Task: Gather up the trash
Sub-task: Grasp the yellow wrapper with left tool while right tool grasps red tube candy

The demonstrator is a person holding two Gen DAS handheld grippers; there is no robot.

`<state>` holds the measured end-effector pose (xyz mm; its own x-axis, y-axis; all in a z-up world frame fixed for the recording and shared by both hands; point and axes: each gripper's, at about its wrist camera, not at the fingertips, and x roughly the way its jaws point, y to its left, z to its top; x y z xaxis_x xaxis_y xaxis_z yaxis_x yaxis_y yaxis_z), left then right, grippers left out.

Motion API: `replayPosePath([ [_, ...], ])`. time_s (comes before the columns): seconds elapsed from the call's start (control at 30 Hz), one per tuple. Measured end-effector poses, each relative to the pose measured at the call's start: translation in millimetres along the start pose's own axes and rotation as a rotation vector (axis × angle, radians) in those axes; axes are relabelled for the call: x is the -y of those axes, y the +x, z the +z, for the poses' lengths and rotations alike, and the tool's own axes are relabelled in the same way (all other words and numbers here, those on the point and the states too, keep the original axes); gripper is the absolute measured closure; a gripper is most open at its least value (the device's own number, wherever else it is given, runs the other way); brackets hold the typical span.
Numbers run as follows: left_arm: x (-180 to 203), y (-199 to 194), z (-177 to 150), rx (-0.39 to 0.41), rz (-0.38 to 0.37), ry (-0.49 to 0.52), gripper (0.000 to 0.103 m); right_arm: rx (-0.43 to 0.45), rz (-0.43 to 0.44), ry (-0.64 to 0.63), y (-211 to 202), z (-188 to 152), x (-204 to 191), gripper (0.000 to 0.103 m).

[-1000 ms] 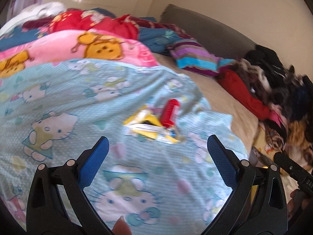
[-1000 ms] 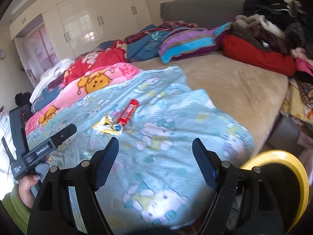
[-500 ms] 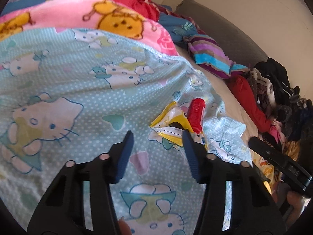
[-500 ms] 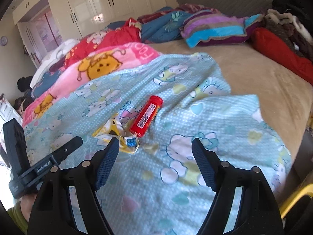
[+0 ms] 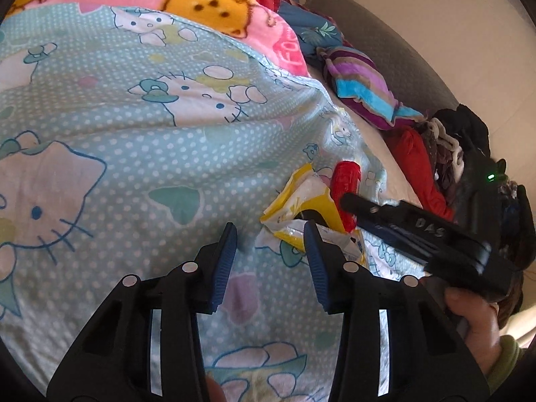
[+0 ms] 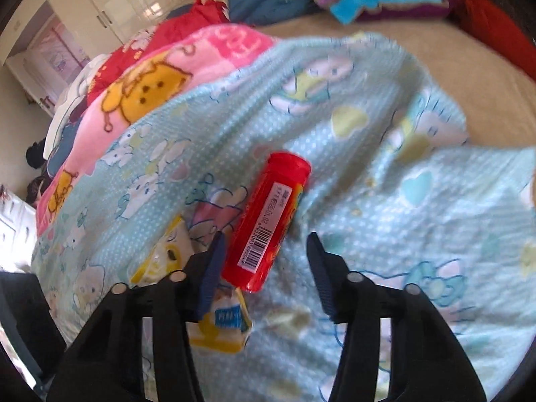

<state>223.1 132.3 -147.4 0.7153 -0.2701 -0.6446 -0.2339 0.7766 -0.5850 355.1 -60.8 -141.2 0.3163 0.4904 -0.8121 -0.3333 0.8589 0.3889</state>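
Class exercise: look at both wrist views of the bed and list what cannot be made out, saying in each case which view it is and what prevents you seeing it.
1. Red plastic tube, left wrist view: its near end is hidden behind the right gripper's black body.
2. Crumpled yellow and white wrapper, right wrist view: partly covered by the right gripper; print blurred.
3. Barcode label text, right wrist view: too blurred to read.
4. Left gripper, left wrist view: its handle is cut off by the bottom edge.

White wardrobes and a grey headboard flank the bed.
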Motion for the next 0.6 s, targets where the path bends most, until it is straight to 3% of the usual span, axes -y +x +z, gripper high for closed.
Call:
replayPosePath([
  [0.07,-2,3,2,-0.005,-0.017,-0.015,0.069,-0.01,0.045,0.022,4,0,3,0.071],
  [0.1,-2,5,3,-0.006,-0.021,-0.02,0.069,-0.001,0.072,0.033,1,0,5,0.071],
  [0.27,-3,10,6,-0.005,-0.047,-0.056,0.07,0.067,0.044,-0.039,-30,-12,6,0.072],
  [0.37,4,11,5,-0.003,-0.039,-0.049,0.09,0.113,0.029,-0.036,-55,-25,15,0.072],
  [0.6,30,-5,-5,0.015,-0.033,0.029,0.099,0.174,-0.012,-0.022,-106,-61,41,0.075],
])
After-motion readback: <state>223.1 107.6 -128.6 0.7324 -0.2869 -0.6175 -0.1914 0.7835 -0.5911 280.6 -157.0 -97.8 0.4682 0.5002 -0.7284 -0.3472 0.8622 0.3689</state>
